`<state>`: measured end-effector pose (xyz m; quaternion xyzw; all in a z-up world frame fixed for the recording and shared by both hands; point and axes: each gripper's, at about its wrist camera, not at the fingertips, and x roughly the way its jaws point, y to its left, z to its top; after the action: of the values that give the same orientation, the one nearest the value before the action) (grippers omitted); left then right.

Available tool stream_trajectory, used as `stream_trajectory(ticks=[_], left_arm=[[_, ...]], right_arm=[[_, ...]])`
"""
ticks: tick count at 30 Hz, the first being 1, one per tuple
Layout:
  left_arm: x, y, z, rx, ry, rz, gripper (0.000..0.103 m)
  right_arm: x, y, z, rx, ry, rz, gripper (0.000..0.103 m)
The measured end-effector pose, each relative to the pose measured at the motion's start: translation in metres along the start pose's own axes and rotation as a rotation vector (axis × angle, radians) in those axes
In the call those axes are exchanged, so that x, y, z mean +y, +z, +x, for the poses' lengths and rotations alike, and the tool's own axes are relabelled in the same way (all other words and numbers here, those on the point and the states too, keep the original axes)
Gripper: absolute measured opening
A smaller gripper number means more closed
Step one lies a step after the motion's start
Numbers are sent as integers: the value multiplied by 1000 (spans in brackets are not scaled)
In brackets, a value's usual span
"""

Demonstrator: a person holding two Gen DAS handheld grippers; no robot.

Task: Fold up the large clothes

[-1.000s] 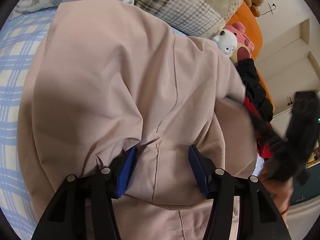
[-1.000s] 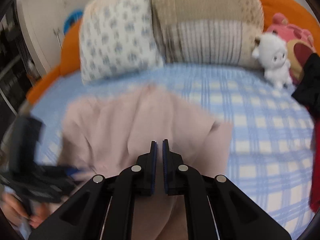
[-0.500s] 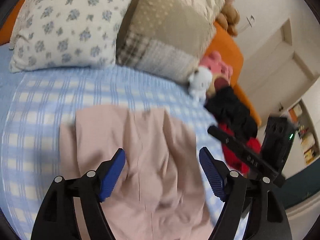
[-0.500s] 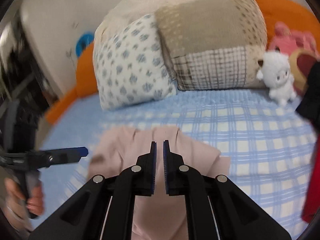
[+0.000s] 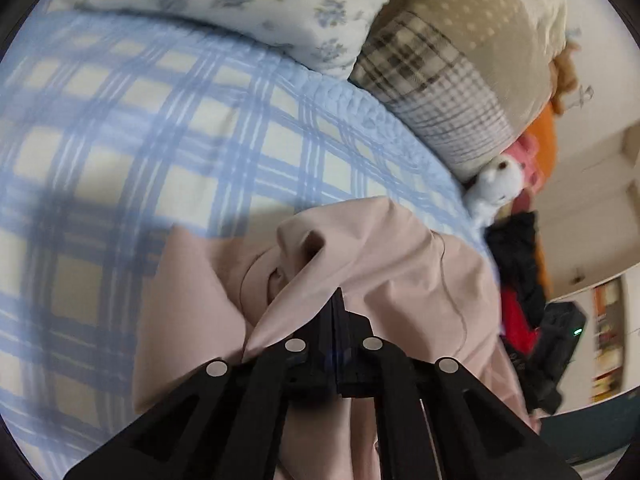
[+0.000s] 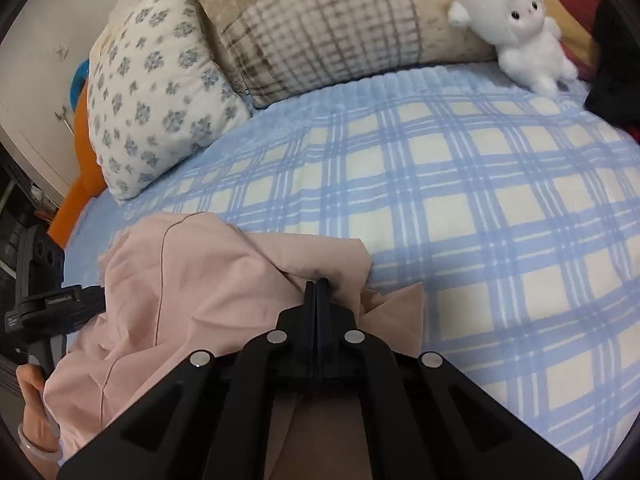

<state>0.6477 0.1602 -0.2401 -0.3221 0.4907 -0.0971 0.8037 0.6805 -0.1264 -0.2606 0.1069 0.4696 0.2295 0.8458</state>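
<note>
Pink fabric is pinched in both tools: my left gripper [image 5: 339,300] has its jaws closed on a raised ridge of the pink garment [image 5: 400,272], and my right gripper [image 6: 317,286] is clamped the same way on a fold near its far edge. Garment lies bunched on the blue plaid bedspread [image 6: 460,184], toward the near side of the bed, well short of the floral pillow [image 6: 152,92] and the plaid pillow [image 6: 340,28].

To do this step well, I'd lift both pinches level, pull them apart until the cloth goes taut, then lay it flat before creasing. Keep it clear of the white plush toy [image 6: 520,20] and the black and red clothes [image 5: 516,280].

Hard to read: near half of the garment is hidden under the gripper bodies, so I can't tell sleeve from hem. Left view is motion-blurred; each pinch probably takes more than one layer, not certain.
</note>
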Motion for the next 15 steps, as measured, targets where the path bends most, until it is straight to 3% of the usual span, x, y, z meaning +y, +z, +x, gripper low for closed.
stream_trajectory(ticks=[2,4,7,9,11,14,15], left_arm=[[-12,-6,-19,-7,10,21,13],[-34,-20,-47,-43,3,87,45],[-69,-64,-95,-72,-131,191,71],[-84,-104,-111,-44,-199,240,74],[-87,-133,-111,-15,-220,256,74],[-77,-163,-87,56,-194,232,67],[-70,-167,-76,83,-187,211,59]], right_arm=[[16,2,-20,-2,6,-38,6],[28,-2,-51,-42,78,-74,6],[57,-44,-122,-74,232,-165,6],[66,-72,-145,-61,267,-197,6],[70,-102,-152,-19,306,-197,6],[70,-124,-138,44,311,-177,6],[69,-128,-131,54,307,-160,6]])
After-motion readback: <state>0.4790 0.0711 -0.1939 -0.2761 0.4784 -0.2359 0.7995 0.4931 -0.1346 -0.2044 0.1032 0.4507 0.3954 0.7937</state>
